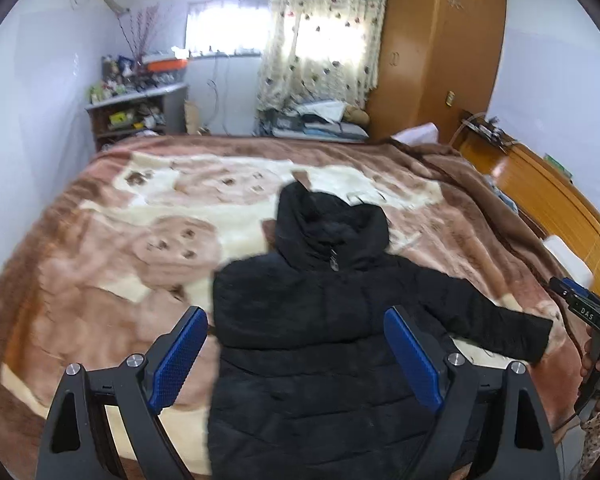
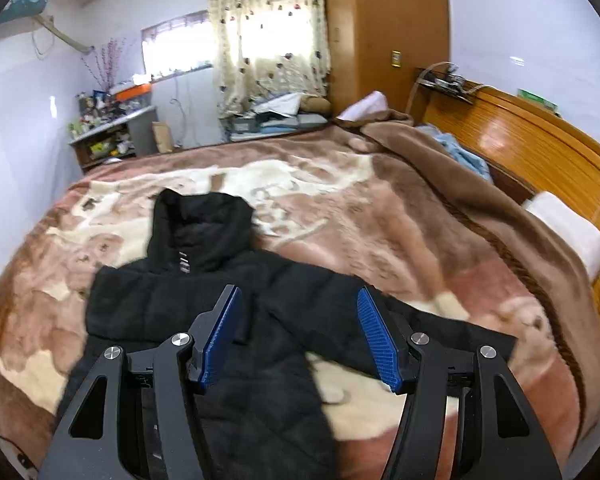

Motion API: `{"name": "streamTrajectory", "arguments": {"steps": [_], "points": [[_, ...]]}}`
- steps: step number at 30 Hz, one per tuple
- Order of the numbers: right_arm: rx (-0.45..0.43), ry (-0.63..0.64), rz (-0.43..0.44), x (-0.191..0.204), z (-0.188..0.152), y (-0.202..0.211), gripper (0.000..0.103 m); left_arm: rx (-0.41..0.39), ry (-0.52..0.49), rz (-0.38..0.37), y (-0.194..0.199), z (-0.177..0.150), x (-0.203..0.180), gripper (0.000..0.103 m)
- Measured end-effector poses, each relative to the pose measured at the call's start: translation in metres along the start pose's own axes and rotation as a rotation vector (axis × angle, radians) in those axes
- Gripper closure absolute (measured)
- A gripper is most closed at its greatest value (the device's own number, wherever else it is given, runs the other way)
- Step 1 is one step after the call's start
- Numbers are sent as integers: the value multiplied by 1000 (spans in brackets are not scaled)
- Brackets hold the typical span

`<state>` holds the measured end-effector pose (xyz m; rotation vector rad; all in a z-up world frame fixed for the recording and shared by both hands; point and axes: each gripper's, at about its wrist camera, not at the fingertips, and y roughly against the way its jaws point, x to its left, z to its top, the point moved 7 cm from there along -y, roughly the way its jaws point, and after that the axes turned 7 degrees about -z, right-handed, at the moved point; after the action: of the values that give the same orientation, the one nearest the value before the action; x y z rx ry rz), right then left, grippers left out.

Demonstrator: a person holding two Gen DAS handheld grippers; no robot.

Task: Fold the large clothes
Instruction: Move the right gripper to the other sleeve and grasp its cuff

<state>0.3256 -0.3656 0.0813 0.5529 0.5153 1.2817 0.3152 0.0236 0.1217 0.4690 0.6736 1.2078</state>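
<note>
- Left wrist view: the left gripper (image 1: 296, 354) hangs above the bed with its blue-padded jaws spread wide and nothing between them.
- Below it a black hooded puffer jacket (image 1: 320, 320) lies flat on a brown and cream blanket (image 1: 100, 280), hood toward the far side of the bed, zipper closed, one sleeve stretched out to the right.
- At the right edge, the right gripper (image 1: 580, 304) shows partly, held in a hand (image 1: 598, 364), just beyond that sleeve's cuff.
- A wooden wardrobe (image 1: 440, 48) and a flowered curtain (image 1: 320, 32) stand behind the bed.
- Right wrist view: the right gripper (image 2: 300, 336) is raised over the jacket (image 2: 172, 300), jaws moderately apart and empty.
- The sleeve runs under the right finger toward a wooden headboard (image 2: 520, 140); a white pillow (image 2: 568, 232) lies beside it.
</note>
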Motion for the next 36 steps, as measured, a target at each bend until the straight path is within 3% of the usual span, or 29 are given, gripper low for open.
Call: {"name": "streamTrajectory", "arguments": {"steps": [10, 16, 20, 28, 32, 36], "points": [[119, -104, -182, -102, -95, -57, 42, 172, 74, -65, -143, -84, -33, 13], [202, -284, -276, -163, -151, -93, 36, 221, 91, -70, -202, -101, -37, 13], [226, -383, -325, -194, -172, -111, 34, 207, 93, -46, -226, -100, -29, 13], [272, -468, -414, -225, -194, -139, 28, 219, -45, 46, -261, -101, -26, 13], [291, -495, -435, -237, -203, -153, 28, 250, -39, 12, -276, -106, -28, 13], [256, -496, -439, -242, -202, -160, 28, 262, -63, 10, -287, -110, -34, 13]]}}
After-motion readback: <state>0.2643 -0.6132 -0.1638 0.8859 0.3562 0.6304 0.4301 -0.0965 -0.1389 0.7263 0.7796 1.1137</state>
